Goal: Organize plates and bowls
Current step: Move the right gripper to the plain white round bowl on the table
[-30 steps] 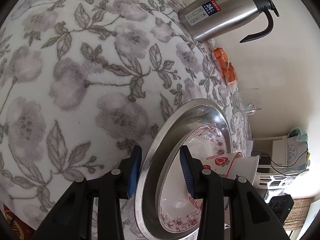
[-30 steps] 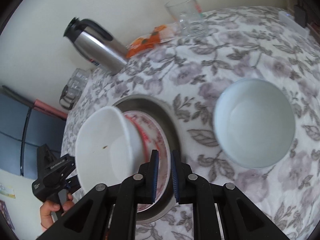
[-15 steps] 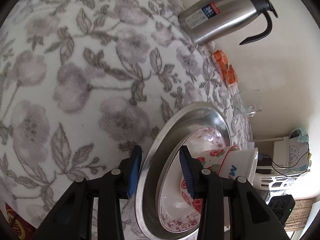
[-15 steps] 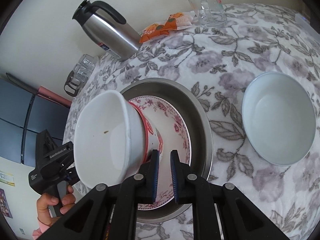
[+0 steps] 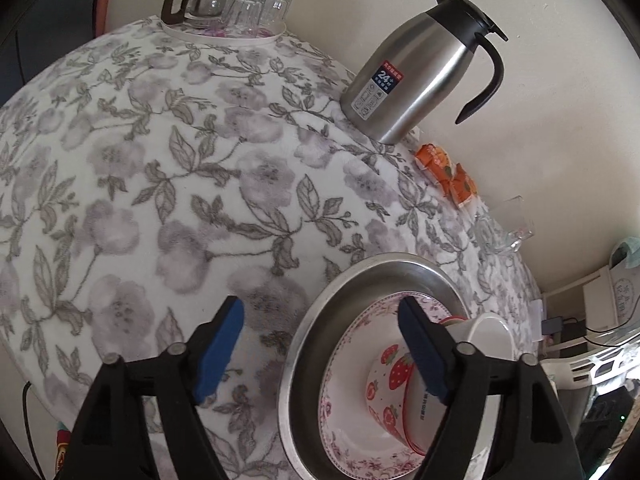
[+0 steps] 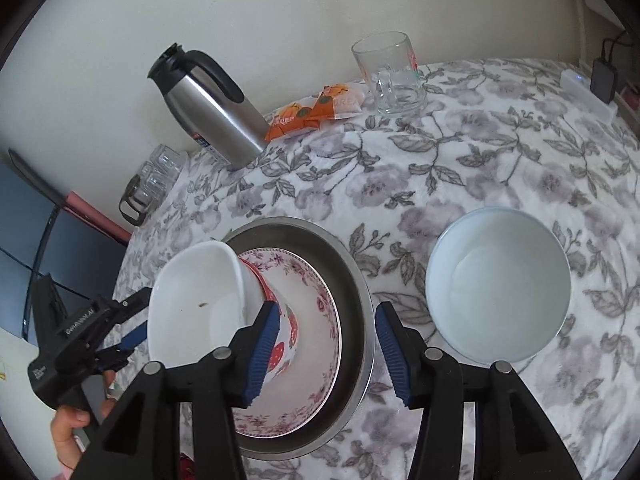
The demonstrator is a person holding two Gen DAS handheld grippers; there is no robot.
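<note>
Both my grippers, left gripper (image 5: 320, 344) & right gripper (image 6: 326, 344), opening off strawberry bowl (image 6: 208, 312) on floral plate (image 6: 320, 320); next grab white bowl (image 6: 498, 288), frame right.

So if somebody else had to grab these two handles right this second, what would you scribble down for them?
Left gripper: jaws opening, nothing gripped; the steel basin's rim sits between them.
Right gripper: jaws opening, pads not pressing on anything, just above the strawberry bowl.
Stack: steel basin on the floral cloth, floral plate inside it, strawberry bowl tipped on its side on the plate.
Plain white bowl sits alone on the cloth beside the basin.
Done: basin, plate and strawberry bowl gathered.
Left: probably set the strawberry bowl upright, then bring in the white bowl.
</note>
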